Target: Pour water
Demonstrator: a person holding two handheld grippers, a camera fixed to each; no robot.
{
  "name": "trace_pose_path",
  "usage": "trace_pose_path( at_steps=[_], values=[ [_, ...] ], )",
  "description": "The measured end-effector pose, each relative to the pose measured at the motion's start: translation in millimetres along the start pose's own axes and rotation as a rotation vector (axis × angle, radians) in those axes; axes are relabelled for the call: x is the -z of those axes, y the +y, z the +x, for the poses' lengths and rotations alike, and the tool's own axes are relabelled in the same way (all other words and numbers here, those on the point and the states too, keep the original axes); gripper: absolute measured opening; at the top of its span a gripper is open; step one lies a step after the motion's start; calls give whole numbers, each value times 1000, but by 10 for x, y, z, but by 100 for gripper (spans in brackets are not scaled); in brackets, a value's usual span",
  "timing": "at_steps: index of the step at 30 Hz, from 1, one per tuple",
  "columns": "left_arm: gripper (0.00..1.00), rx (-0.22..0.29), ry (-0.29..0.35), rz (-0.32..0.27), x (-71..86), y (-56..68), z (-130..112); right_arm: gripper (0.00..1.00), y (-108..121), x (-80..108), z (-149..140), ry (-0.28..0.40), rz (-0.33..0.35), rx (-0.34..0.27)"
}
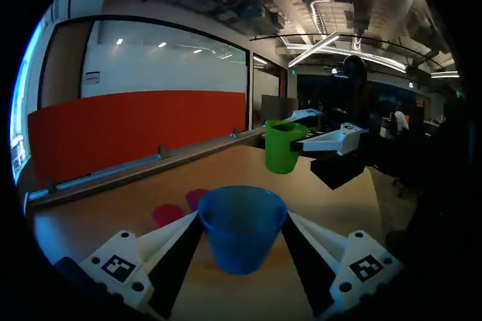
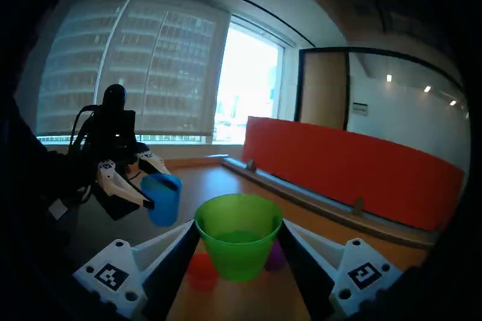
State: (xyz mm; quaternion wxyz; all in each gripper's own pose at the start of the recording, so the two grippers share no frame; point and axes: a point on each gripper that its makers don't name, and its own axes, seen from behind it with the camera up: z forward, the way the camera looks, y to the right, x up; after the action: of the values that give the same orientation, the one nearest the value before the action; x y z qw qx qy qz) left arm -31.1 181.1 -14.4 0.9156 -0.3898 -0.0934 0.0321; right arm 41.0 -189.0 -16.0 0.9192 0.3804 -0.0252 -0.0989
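Blue plastic comes first on the left. The blue cup (image 1: 242, 243) stands upright at 6 o'clock in the left gripper view, pinched by the left gripper (image 1: 242, 224) with one finger against each side of its wall. Two pink round things (image 1: 170, 212) lie on the wooden table (image 1: 241, 167) at about 10 o'clock from it.

Up at 1 o'clock and well apart, the green cup (image 1: 281, 147) hangs clear of the table.

In the right gripper view the same green cup sits upright at 6 o'clock, squeezed on both sides by the fingers of the right gripper (image 2: 239, 233). A darker band low inside it may be water, though I cannot tell for sure. The blue cup shows there at 10 o'clock.

Judging from this, pouring has not begun, since the rims are apart and neither cup is tilted. The main risk is tipping one cup before its lip is over the other's mouth, which would send water onto the table. Smooth tapered walls could also slide in the fingers during the tilt, and too hard a squeeze might buckle the thin plastic.
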Motion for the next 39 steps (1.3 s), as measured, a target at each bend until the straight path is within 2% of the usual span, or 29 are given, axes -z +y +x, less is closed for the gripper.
trace_pose_path(
  at_steps=[20, 32, 39],
  values=[
    [87, -9, -4, -56, -135, 271, -77, 91, -13, -103, 348, 71, -11, 126],
    [87, -26, 5, -78, -229, 403, -99, 90, -71, -159, 452, 84, -13, 228],
    [87, -18, 16, -91, -280, 459, -110, 90, -69, -195, 490, 78, -15, 285]
  ],
)
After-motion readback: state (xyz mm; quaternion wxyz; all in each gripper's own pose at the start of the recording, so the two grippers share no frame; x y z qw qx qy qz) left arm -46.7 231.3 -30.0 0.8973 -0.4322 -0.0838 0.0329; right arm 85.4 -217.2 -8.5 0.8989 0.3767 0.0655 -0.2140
